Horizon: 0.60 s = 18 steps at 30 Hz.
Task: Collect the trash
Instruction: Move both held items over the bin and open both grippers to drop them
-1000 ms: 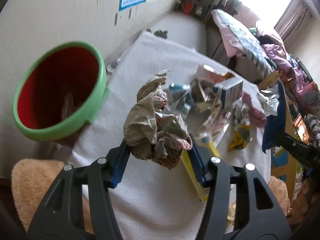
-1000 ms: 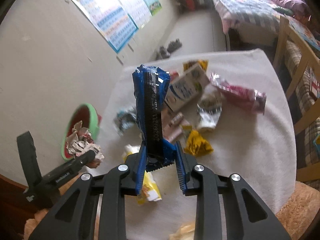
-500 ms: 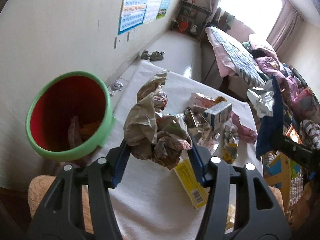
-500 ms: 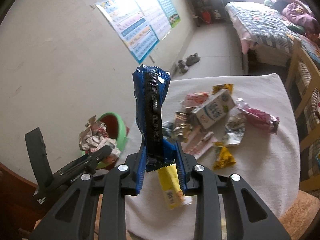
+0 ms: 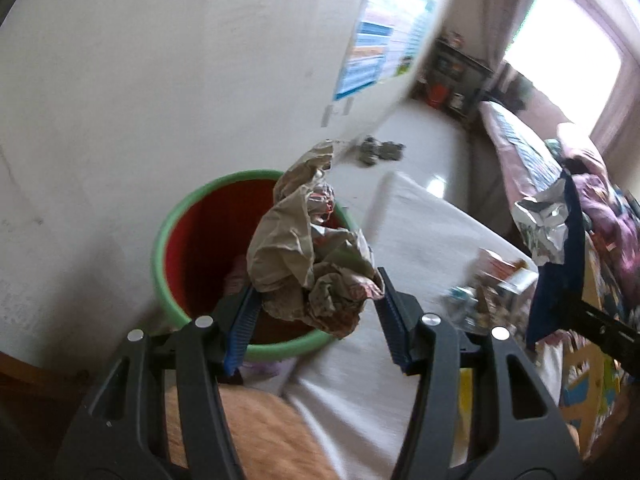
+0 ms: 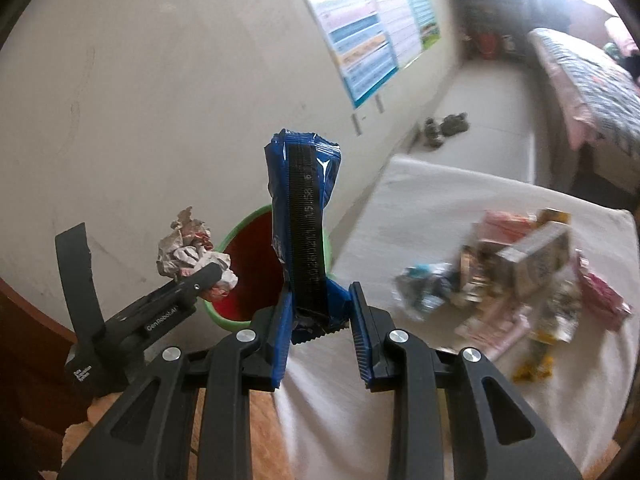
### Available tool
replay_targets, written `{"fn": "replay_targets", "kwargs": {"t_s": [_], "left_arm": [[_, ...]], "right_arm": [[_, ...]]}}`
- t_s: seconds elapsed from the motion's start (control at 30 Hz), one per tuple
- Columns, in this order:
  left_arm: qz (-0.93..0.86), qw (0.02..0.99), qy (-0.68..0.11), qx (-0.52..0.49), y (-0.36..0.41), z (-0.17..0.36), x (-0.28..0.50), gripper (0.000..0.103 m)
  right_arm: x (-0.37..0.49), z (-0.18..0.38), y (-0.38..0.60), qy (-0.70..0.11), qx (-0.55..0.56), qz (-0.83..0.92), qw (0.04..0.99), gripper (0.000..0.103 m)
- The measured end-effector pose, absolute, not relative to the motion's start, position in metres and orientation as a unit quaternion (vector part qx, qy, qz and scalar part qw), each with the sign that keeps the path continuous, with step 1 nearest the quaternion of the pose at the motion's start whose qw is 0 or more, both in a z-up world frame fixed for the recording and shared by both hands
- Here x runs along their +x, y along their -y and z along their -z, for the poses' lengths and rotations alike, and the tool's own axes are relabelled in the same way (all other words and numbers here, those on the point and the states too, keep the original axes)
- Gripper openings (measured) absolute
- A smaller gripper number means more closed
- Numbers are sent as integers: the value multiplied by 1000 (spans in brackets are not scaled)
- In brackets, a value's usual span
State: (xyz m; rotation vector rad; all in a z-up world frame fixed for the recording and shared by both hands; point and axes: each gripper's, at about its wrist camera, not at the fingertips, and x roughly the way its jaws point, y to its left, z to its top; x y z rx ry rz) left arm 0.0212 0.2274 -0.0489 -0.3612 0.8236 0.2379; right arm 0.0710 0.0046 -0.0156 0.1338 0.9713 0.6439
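Observation:
My left gripper point(image 5: 316, 312) is shut on a crumpled brown paper wad point(image 5: 308, 248) and holds it right over the red bin with a green rim point(image 5: 192, 240) that stands on the floor by the wall. My right gripper point(image 6: 318, 320) is shut on a blue snack wrapper point(image 6: 302, 216) that stands upright between the fingers, just in front of the same bin point(image 6: 240, 272). The left gripper with its paper wad point(image 6: 192, 248) shows in the right wrist view at the bin's left rim. The blue wrapper point(image 5: 556, 240) shows at the right of the left wrist view.
A table with a white cloth point(image 6: 440, 208) carries a pile of trash: a milk carton point(image 6: 536, 256), pink packets point(image 6: 604, 300), a yellow wrapper point(image 6: 536, 364) and foil pieces. A bed point(image 6: 588, 76) stands at the far right, shoes point(image 6: 444, 126) lie on the floor, posters point(image 6: 368, 28) hang on the wall.
Both grippers have swung left, away from the table's trash pile and toward the bin. The paper wad now hangs over the bin's mouth. Both grips are unchanged.

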Motion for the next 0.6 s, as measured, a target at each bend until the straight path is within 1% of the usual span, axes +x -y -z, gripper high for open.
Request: {"fn": "replay_targets", "kwargs": {"t_s": [0.13,0.33,0.43,0.47,0.5,0.53,0.57,0.6], "left_arm": [[-143,884,-404,-187,-259,63,27,53],[-153,867,-425,-208,-290,87,42,53],[-150,862,-433,-215,-296,95,45,54],[-148,861,-436,-216,-297,99,46,54],[-150,860,-438,-215,-295,100,47,59],[-153,858,-439,-218,-296,103,47,70],[-154,857,-437,-224,-297,104,47,73],[-154,857,-436,-228,-298,106,47,74]], "right_arm": [[94,33,-43,-469,59,-333,816,27],[123,68,-91,-510,67,-358,779,27],[129,80,-103,-520,69,-358,773,31],[131,81,-105,-521,70,-358,772,34],[133,84,-107,-522,70,-356,772,39],[132,86,-107,-522,68,-354,773,41],[133,87,-107,-523,66,-351,774,43],[133,89,-107,-523,64,-346,776,46]]}}
